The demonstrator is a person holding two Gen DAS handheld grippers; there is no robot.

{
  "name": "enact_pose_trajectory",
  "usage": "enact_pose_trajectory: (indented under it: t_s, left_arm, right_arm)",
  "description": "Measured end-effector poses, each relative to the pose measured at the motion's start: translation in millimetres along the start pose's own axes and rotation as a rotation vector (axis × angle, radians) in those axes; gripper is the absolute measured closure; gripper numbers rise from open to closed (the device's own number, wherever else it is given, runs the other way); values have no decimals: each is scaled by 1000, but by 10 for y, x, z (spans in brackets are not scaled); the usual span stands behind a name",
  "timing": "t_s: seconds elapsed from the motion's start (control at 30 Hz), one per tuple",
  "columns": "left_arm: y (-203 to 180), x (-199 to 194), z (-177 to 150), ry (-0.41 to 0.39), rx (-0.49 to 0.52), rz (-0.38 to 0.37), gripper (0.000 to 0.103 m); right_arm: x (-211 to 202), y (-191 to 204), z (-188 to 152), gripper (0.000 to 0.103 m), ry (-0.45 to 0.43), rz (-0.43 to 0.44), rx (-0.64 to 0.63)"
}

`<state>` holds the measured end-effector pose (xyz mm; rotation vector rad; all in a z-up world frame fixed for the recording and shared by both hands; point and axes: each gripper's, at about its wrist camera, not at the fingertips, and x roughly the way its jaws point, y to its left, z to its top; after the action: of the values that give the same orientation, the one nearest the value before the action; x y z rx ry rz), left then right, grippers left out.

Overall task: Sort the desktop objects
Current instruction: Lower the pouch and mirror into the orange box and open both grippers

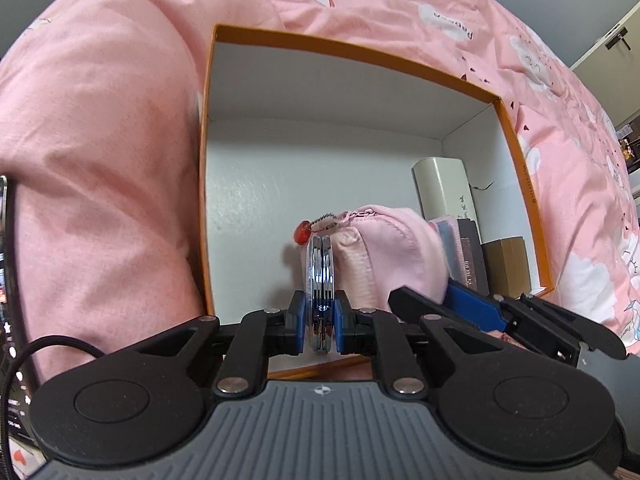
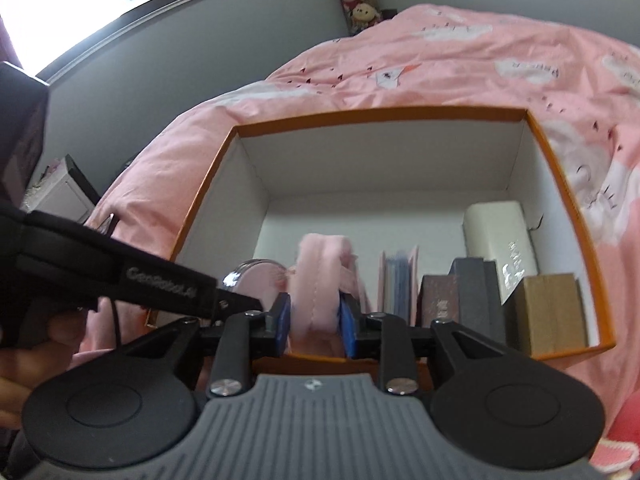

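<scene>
Left wrist view: a round chrome mirror (image 1: 319,280) is being held on edge by the left tool (image 1: 319,326), closed on its rim, its long axis running toward 12 o'clock, low inside the orange box (image 1: 524,184) on the bed. At its 3 o'clock, touching, a pink pouch (image 1: 392,256) is being gripped by the right tool (image 2: 315,322), pads pressed on the fabric. Small boxes (image 2: 548,312) are being kept at 3 o'clock; bare floor at 12 o'clock appears nearest for release.

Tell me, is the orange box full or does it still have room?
Still room. The orange box holds small boxes along one side, but much white floor shows bare.
</scene>
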<state>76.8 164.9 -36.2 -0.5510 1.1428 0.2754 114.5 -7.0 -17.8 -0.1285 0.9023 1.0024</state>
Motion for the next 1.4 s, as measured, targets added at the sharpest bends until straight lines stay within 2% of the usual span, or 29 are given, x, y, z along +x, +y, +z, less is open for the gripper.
enact_pose_trajectory:
  t_s: [0.2, 0.3, 0.37, 0.53, 0.73, 0.83, 0.97, 1.13, 1.4]
  left_arm:
    - [-52, 41, 42, -2, 22, 30, 88]
    - [-108, 72, 65, 16, 56, 57, 88]
    - [-154, 95, 80, 27, 82, 80, 88]
    - [-218, 179, 145, 67, 104, 125, 88]
    - [-250, 325, 163, 111, 111, 177, 87]
    - [-254, 400, 153, 137, 106, 172, 86]
    - [-243, 398, 150, 129, 92, 170, 86]
    - [-187, 356, 125, 126, 78, 125, 85]
    - [-114, 167, 99, 78, 68, 58, 83]
  right_arm:
    - [-43, -17, -17, 71, 1, 29, 6]
    - [-192, -53, -15, 68, -40, 35, 14]
    - [-332, -90, -14, 63, -89, 16, 19]
    - [-604, -250, -33, 63, -182, -34, 57]
    - [-667, -415, -117, 63, -199, -57, 100]
    - [-660, -467, -172, 63, -192, -58, 114]
    - [-659, -511, -217, 63, -191, -65, 125]
    - [-674, -565, -253, 63, -193, -73, 142]
    - [-659, -553, -286, 62, -182, -83, 141]
